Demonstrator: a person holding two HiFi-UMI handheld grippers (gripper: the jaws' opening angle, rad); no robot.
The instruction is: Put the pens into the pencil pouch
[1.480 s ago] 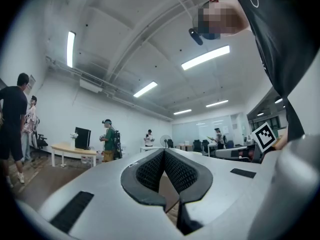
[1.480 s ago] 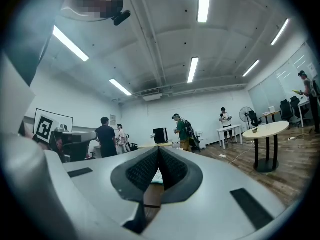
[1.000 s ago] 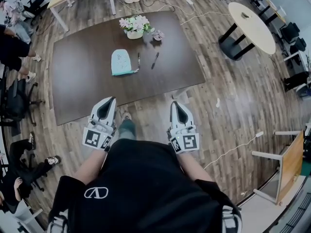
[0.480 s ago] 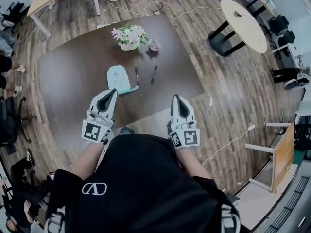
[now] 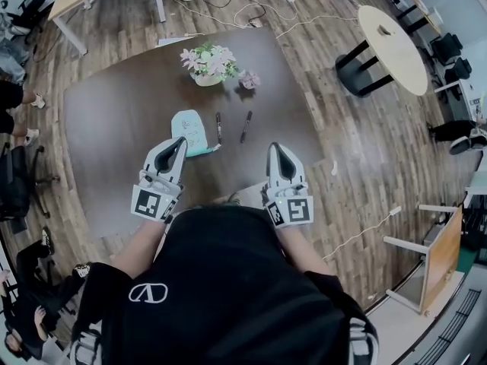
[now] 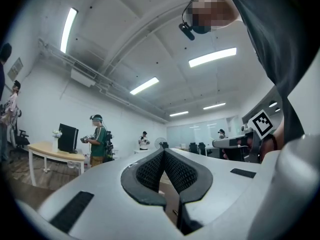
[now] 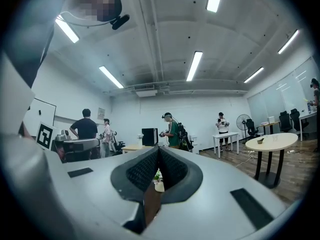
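Holding my left claw (image 5: 179, 143) and right claw (image 5: 276, 149) closed and empty over the counter (image 5: 114, 128) edge, since the pens (image 5: 218, 128) lie ahead between them, pencil pouch (image 5: 190, 130) just ahead of left.

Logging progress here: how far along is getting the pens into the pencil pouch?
Done: nothing; the left pen and the right pen lie on the table beside the pencil pouch. In hand: nothing; the left tool and right tool are shut, empty, short of the pens. Left: both pens.
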